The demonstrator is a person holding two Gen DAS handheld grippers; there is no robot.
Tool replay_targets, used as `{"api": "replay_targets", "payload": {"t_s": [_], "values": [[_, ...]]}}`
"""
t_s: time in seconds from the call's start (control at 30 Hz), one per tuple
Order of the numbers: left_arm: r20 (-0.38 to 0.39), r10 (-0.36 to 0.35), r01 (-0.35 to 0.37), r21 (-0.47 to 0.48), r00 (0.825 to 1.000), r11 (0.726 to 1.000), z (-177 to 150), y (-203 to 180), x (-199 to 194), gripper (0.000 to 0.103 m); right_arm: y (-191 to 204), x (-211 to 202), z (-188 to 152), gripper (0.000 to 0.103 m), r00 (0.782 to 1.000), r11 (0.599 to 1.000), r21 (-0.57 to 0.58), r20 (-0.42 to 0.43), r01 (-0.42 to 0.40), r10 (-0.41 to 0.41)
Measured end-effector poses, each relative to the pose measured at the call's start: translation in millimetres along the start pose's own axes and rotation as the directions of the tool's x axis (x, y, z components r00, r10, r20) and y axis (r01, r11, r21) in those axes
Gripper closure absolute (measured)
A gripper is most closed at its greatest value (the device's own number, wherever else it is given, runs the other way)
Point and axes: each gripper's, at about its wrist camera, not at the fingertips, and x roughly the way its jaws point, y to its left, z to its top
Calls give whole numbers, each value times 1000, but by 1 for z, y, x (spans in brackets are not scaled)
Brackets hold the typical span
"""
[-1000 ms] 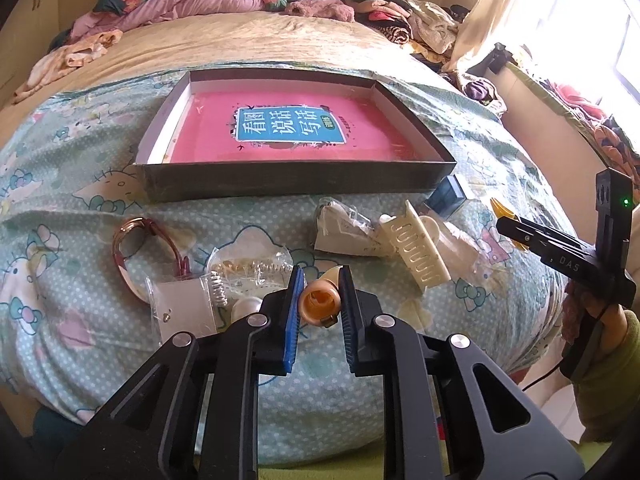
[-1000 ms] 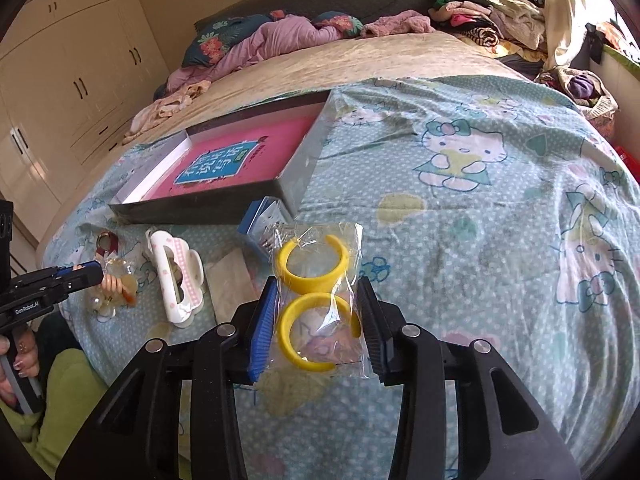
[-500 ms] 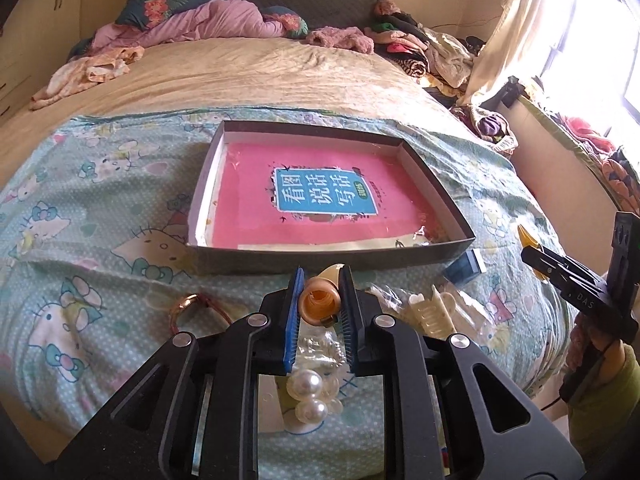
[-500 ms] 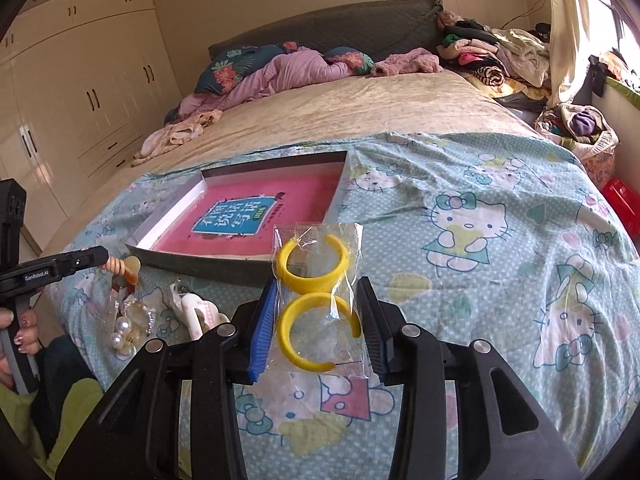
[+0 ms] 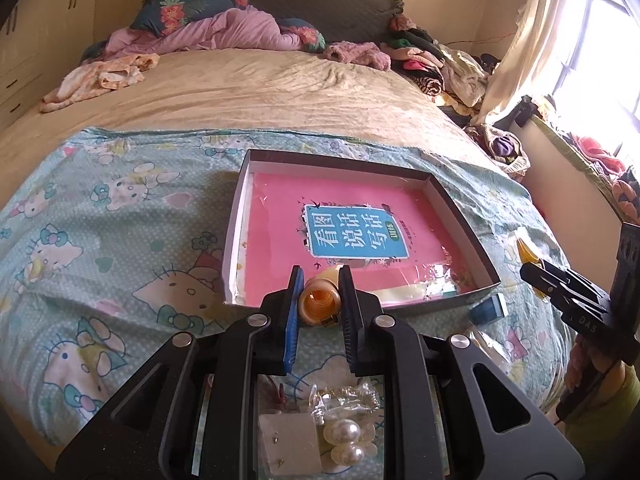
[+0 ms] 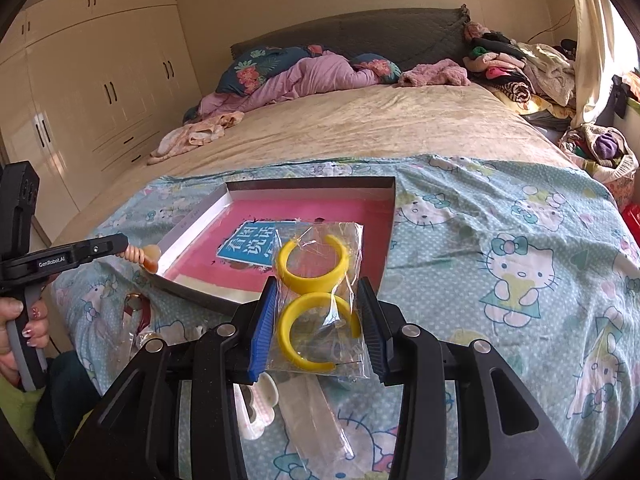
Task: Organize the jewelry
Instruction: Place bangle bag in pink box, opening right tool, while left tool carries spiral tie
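A shallow dark box (image 5: 464,216) with a pink book inside lies on the Hello Kitty sheet; it also shows in the right wrist view (image 6: 384,188). My left gripper (image 5: 320,304) is shut on an orange ribbed hair clip (image 5: 320,302), held just above the box's near edge. My right gripper (image 6: 316,320) is shut on a clear bag with two yellow hoop earrings (image 6: 312,284), held over the box's near right corner. The left gripper also shows in the right wrist view (image 6: 120,246), at the box's left corner.
Pearl earrings in a bag (image 5: 346,438) and an earring card (image 5: 288,442) lie under the left gripper. A blue item (image 5: 488,308) lies by the box corner. A white hair claw (image 6: 256,408) and a pink bangle (image 6: 138,308) lie near the bed edge. Clothes are piled at the bed's head.
Both grippers have lifted and moved forward toward the box, each keeping its item. The loose jewelry on the sheet now lies below and behind the fingers.
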Motion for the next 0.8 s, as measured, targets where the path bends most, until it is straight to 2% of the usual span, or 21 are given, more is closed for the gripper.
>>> {"api": "replay_targets", "payload": {"t_s": [0.47, 0.8], "values": [[22, -7, 8, -37, 1000, 999, 24, 12, 29, 92, 7, 40, 32, 65, 1000, 1000, -10, 6, 15, -15], [-3, -31, 30, -65, 1000, 997, 29, 17, 62, 92, 4, 79, 51, 65, 999, 999, -6, -28, 41, -41]]}}
